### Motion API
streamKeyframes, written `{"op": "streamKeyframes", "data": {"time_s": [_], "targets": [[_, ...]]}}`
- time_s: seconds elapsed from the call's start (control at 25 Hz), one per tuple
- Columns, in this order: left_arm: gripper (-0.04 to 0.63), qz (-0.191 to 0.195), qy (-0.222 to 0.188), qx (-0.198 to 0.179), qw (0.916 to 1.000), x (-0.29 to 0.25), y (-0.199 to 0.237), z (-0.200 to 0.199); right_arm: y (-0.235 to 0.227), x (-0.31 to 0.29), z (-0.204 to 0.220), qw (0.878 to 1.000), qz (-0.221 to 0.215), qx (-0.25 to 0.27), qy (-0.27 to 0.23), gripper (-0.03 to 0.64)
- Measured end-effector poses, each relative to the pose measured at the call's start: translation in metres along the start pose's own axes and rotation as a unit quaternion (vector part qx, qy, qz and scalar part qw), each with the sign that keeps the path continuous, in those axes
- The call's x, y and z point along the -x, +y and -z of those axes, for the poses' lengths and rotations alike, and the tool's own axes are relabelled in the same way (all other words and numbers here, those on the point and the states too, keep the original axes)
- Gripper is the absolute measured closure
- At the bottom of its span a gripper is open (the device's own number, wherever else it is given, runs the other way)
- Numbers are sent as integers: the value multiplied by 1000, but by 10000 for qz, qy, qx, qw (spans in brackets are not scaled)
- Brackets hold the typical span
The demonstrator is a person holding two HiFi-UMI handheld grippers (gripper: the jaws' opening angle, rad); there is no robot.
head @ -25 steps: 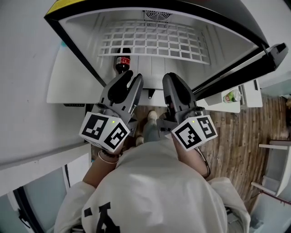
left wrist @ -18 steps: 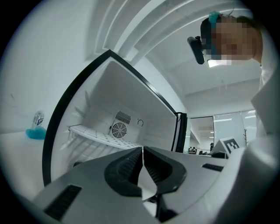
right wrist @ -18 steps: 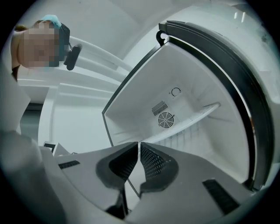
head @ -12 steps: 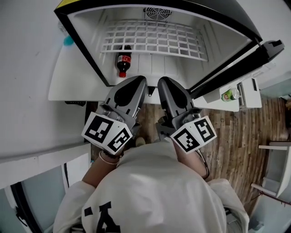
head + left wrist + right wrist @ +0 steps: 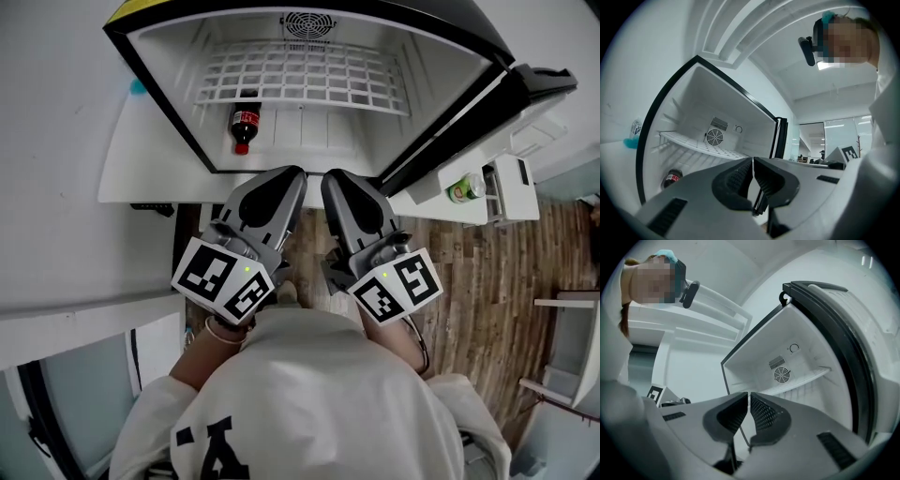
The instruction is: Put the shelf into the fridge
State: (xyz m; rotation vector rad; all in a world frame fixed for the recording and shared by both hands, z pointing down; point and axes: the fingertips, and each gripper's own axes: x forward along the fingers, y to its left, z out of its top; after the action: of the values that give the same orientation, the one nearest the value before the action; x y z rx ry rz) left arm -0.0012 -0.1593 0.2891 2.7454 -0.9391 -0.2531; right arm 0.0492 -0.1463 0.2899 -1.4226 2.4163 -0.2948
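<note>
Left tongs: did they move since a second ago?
Yes. The left tongs pulled back from the fridge: their tips reached up beside the bottle before; now they stop at the fridge's front edge, shut.

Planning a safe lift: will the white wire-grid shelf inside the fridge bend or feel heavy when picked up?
Probably stiff: the white wire-grid shelf spans the open fridge without visible sag. Likely light for its size, being mostly open gaps.
</note>
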Motion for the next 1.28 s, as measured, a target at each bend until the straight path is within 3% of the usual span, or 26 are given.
{"op": "streamKeyframes", "data": {"time_s": [1.28], "targets": [[580,-360,-458,25,9983,94,-214,40,70,225,-30,9972,-669,305,137,577]]}}
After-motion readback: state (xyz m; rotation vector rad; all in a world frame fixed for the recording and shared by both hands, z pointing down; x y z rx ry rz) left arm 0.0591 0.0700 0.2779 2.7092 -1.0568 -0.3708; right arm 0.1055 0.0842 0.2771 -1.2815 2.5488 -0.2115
